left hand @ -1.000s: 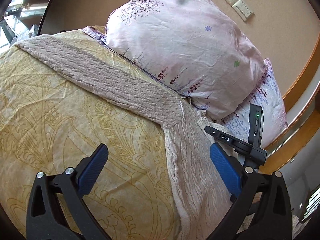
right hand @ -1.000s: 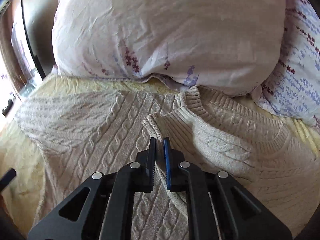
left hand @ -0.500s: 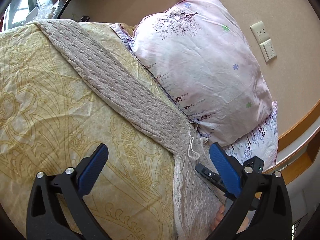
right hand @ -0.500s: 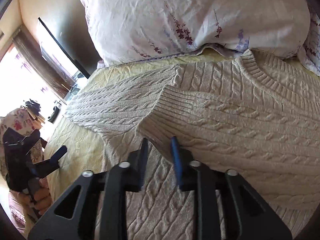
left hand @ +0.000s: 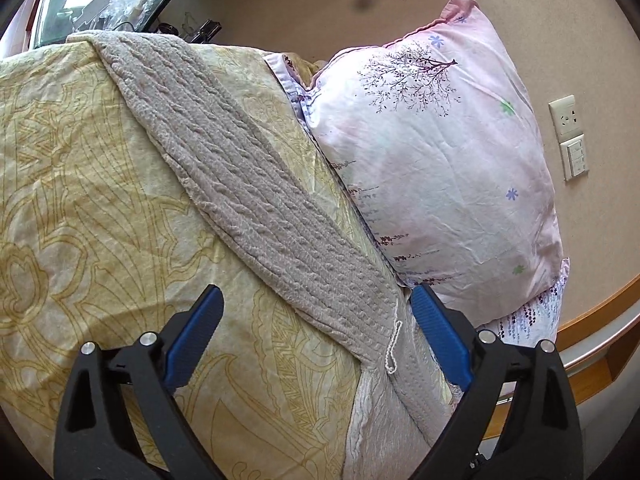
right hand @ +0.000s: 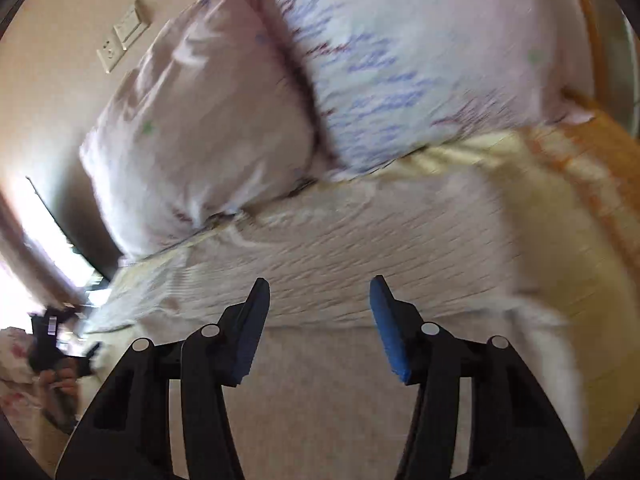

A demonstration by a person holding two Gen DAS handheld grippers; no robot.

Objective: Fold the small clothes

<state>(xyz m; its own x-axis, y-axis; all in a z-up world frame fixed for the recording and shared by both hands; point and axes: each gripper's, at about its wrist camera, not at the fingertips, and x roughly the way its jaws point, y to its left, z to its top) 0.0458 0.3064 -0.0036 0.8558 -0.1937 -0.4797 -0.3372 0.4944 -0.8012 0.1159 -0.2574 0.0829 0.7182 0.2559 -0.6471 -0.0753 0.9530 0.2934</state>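
Observation:
A beige cable-knit sweater lies on the bed. In the left wrist view its long sleeve [left hand: 256, 208] runs from the upper left down towards the fingers. My left gripper [left hand: 316, 328] is open and empty, hovering just above the base of the sleeve. In the right wrist view, which is blurred, the folded body of the sweater [right hand: 360, 248] spreads below the pillows. My right gripper [right hand: 316, 312] is open and empty just above it. The left gripper also shows in the right wrist view [right hand: 52, 344] at the far left, held in a hand.
The sweater rests on a yellow patterned bedspread [left hand: 80, 220]. A pink floral pillow [left hand: 432, 160] and a second pillow [right hand: 400, 60] lean against the wall at the head of the bed. Wall sockets [left hand: 568, 136] sit on the wall. A wooden bed frame [left hand: 592, 320] is at the right.
My right gripper opened and let go of the sweater's folded edge, then swung to the right. My left gripper stayed open and tilted towards the sleeve.

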